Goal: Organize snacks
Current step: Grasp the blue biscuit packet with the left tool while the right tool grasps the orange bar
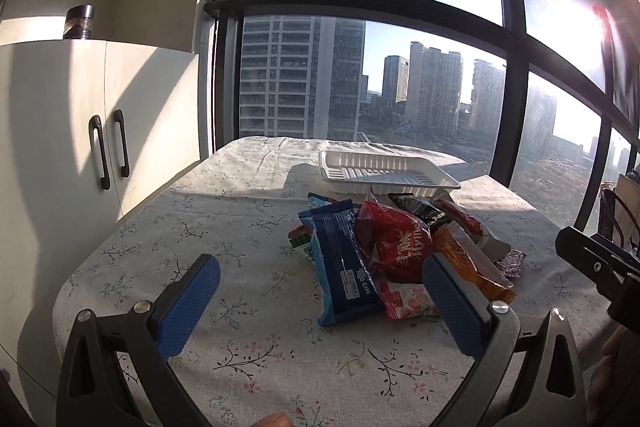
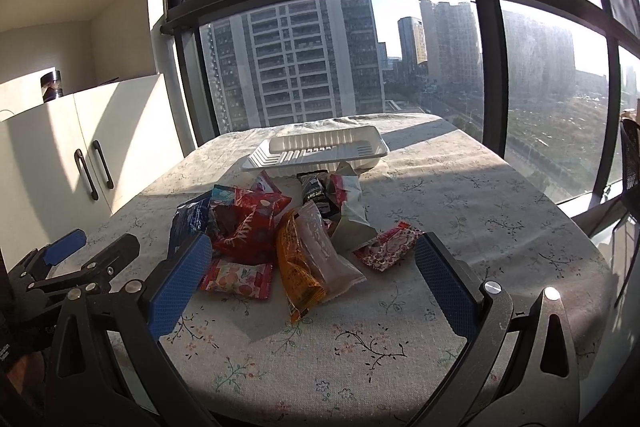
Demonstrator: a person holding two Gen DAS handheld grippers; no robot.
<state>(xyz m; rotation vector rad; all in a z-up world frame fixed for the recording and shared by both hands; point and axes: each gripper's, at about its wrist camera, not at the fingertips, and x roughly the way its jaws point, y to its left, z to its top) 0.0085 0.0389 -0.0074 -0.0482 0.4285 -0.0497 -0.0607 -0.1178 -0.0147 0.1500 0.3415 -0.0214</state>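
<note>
A pile of snack packets lies on the flowered tablecloth: a blue bar packet (image 1: pixel 342 259), a red bag (image 1: pixel 394 243) (image 2: pixel 248 227), an orange packet (image 1: pixel 468 259) (image 2: pixel 296 267), a small pink packet (image 2: pixel 236 277) and a red-and-white packet (image 2: pixel 390 245). A white ribbed tray (image 1: pixel 384 173) (image 2: pixel 320 149) stands behind the pile. My left gripper (image 1: pixel 320 291) is open and empty, just short of the pile. My right gripper (image 2: pixel 314 267) is open and empty, also in front of the pile.
A white cabinet (image 1: pixel 80 131) with dark handles stands left of the table, a dark jar (image 1: pixel 79 22) on top. A large window (image 1: pixel 400 67) runs behind the table. A black chair (image 2: pixel 630 159) stands at the right. The table's front edge is near both grippers.
</note>
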